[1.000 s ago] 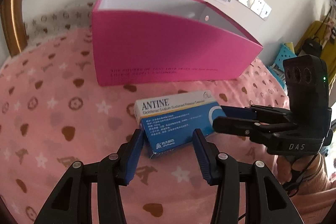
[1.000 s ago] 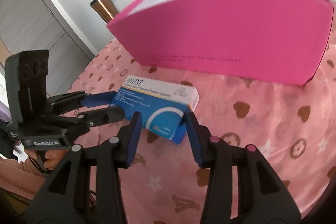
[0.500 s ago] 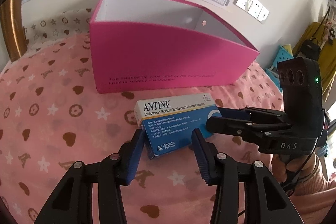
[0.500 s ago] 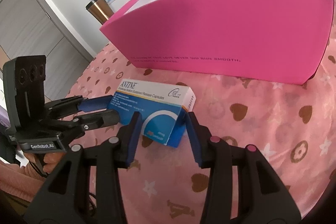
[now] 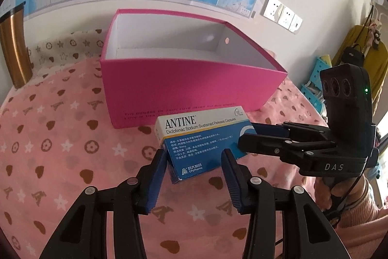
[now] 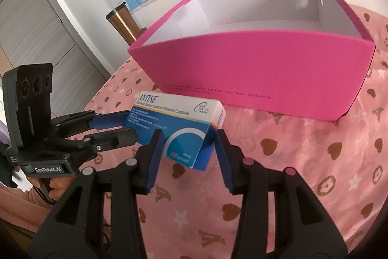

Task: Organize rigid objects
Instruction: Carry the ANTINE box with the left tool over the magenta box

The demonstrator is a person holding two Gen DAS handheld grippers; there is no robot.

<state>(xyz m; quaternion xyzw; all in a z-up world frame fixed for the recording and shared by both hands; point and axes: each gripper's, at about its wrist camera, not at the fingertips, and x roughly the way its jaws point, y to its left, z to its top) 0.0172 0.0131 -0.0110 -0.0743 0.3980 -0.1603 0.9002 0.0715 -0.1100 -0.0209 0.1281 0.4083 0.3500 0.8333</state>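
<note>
You are gripping the ANTINE medicine box (image 5: 203,140) with left claw (image 5: 194,162) and right claw (image 6: 186,140), each pinching one end before the pink storage box (image 5: 191,86); be keeping both level.

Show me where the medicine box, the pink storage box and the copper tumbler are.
medicine box (image 5: 194,124): left wrist view, on its white top face by the printed name.
pink storage box (image 6: 254,64): right wrist view, on its near outer wall.
copper tumbler (image 5: 13,50): left wrist view, on its metal body.
</note>
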